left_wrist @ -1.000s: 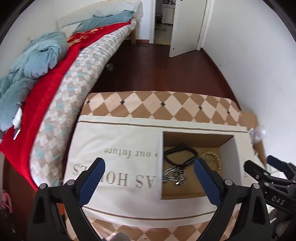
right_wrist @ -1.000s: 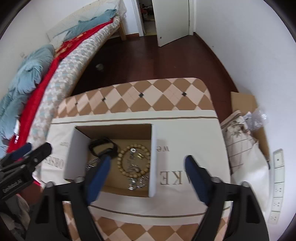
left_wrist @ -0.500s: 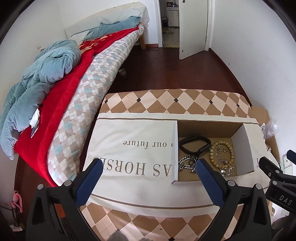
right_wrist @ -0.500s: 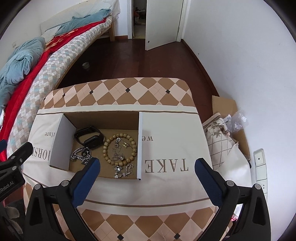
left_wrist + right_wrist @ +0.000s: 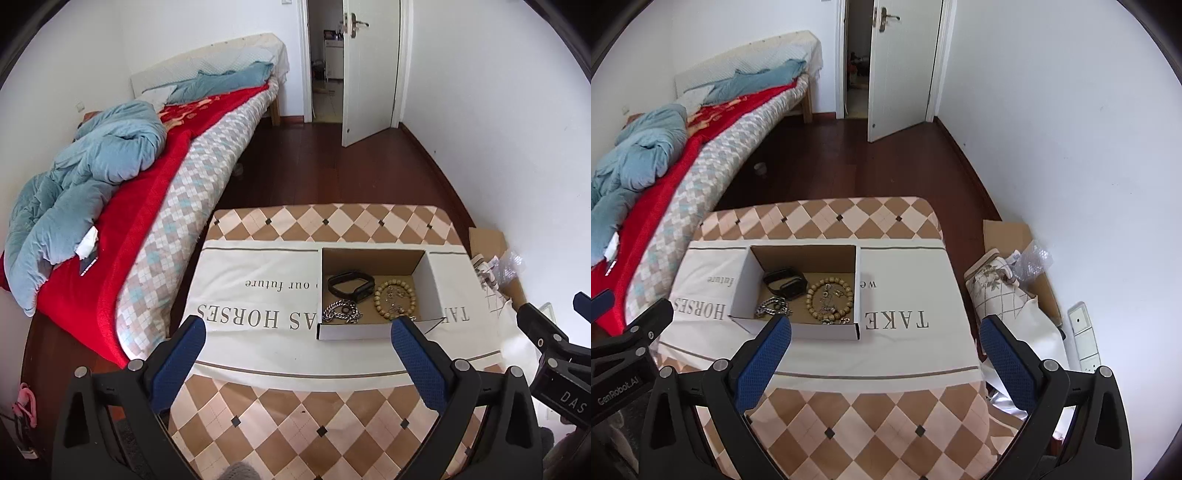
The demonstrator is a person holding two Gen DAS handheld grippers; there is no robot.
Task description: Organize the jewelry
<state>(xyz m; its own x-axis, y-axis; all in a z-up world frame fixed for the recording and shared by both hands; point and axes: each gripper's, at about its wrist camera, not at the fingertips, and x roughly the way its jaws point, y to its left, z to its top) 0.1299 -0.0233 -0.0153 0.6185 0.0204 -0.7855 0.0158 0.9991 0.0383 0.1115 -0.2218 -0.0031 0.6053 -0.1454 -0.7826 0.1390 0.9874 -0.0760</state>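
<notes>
Heads-up: both tongs, left (image 5: 297, 350) and right (image 5: 884, 349), gape empty above the desk (image 5: 849, 413). Jewelry's piled in the cardboard box (image 5: 742, 291); chain bracelet (image 5: 772, 307) tangles, light box slides.

My view: white plaster walls (image 5: 498, 110) | dark red-brown wooden floor (image 5: 332, 173) | bed under red blanket (image 5: 122, 229) | half-open white door (image 5: 901, 66)

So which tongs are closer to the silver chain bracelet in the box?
Left, narrowly, judging by the views. The left tongs sit just before and left of the silver chain bracelet; the right tongs sit before and right of it.
</notes>
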